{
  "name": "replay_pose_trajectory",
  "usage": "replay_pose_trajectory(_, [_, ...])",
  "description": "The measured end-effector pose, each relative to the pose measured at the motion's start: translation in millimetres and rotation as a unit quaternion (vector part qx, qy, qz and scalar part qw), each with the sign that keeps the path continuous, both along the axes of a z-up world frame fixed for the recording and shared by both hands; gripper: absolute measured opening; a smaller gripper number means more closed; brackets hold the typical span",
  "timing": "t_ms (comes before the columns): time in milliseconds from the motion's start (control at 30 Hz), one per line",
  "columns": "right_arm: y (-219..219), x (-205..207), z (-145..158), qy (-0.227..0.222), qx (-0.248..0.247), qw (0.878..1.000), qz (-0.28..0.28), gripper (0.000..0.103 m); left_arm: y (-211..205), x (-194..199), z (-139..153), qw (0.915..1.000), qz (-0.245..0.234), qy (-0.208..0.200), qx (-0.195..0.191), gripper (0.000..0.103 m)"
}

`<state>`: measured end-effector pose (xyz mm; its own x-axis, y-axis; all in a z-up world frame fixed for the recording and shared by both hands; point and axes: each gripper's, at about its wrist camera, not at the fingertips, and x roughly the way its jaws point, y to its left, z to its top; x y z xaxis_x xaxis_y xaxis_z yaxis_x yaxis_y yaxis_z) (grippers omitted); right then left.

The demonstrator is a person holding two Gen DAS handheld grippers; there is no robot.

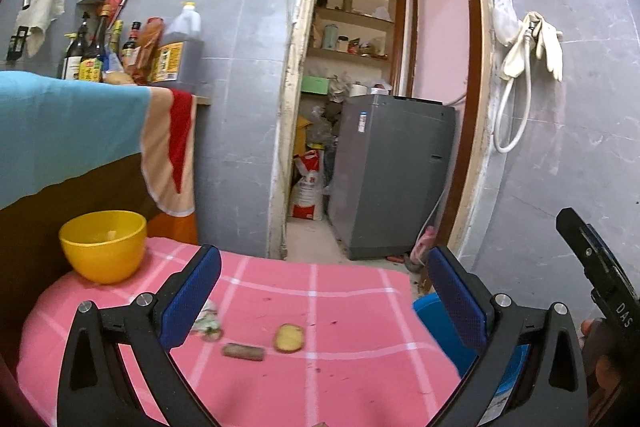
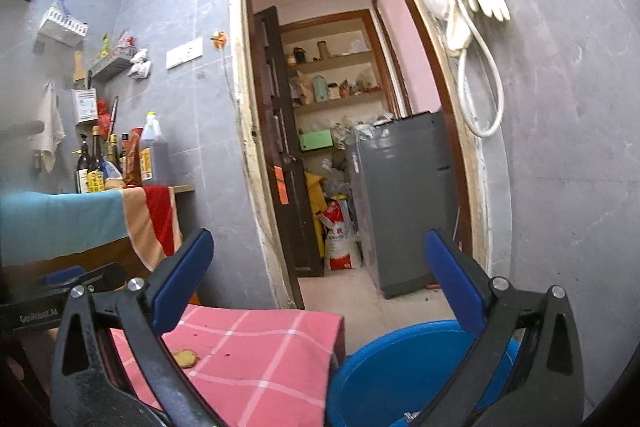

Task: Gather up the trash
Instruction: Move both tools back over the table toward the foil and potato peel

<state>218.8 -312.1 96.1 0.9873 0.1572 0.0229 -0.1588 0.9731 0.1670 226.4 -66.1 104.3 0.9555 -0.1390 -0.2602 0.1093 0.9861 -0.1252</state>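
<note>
On the pink checked cloth point(image 1: 340, 311) lie three scraps: a yellow peel piece point(image 1: 288, 338), a brown strip point(image 1: 243, 351) and a crumpled white-green scrap point(image 1: 208, 321) beside the left finger. My left gripper point(image 1: 320, 301) is open and empty, held above them. A blue bin point(image 2: 404, 371) stands to the right of the table, with its edge in the left wrist view point(image 1: 428, 307). My right gripper point(image 2: 320, 283) is open and empty above the bin's rim. The yellow peel also shows in the right wrist view point(image 2: 186, 359).
A yellow bowl point(image 1: 103, 245) stands at the cloth's far left. Behind it is a counter with a blue towel point(image 1: 68, 131) and several bottles point(image 1: 100, 55). A doorway opens ahead onto a grey appliance point(image 1: 392, 175). A hose and gloves point(image 1: 532, 47) hang on the right wall.
</note>
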Motion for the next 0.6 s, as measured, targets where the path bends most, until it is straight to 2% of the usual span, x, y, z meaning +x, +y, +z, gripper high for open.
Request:
replay_pose_trajectory(333, [37.2, -3.8, -0.6, -0.014, -0.033, 0.999, 0.033, 0.103, 36.1, -21.7, -1.5, 0.9991, 0.035, -0.025, 0.003, 0.101])
replay_pose_trajectory(600, [64.0, 3.5, -5.1, 0.000, -0.064, 0.996, 0.060, 0.103, 71.9, -26.5, -11.6, 0.9977, 0.063, -0.018, 0.019, 0.101])
